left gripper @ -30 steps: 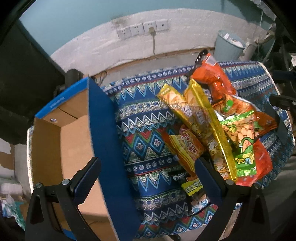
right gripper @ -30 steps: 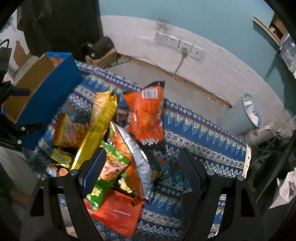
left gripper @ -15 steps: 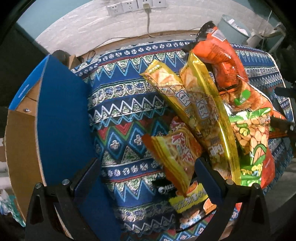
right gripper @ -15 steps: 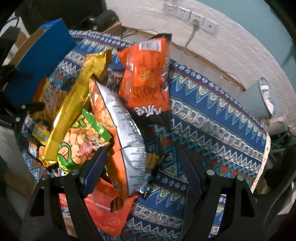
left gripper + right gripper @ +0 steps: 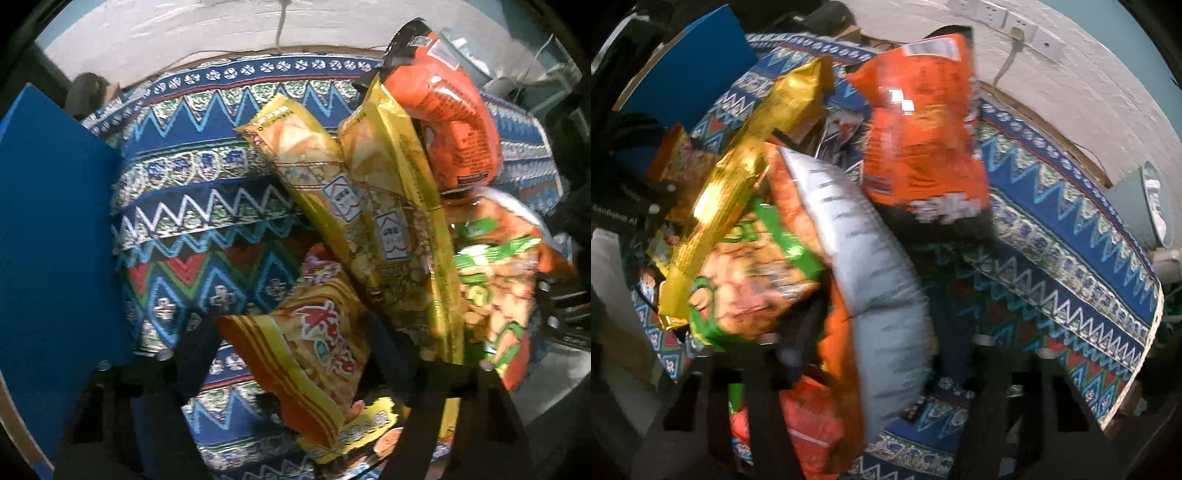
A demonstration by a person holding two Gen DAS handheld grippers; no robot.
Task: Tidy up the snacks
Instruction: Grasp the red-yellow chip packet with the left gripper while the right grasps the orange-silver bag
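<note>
Left gripper jaws closing around the orange-yellow snack bag; right gripper closing around the orange-and-silver chip bag; contact unclear, blurred.

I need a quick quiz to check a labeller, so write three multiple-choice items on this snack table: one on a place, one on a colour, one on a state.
1. In the left wrist view, the blue box stands
A. left of the snack pile
B. right of it
C. on top of it

2. The long bag overlapping the green bag is
A. purple
B. gold
C. white

3. The wall socket is
A. taped over
B. hanging loose off the wall
C. in use, with a cable plugged in

Answers:
1 A: the box fills the left edge, with the bags to its right on the cloth.
2 B: its foil shines gold.
3 C: a grey cable runs down from it.
</note>
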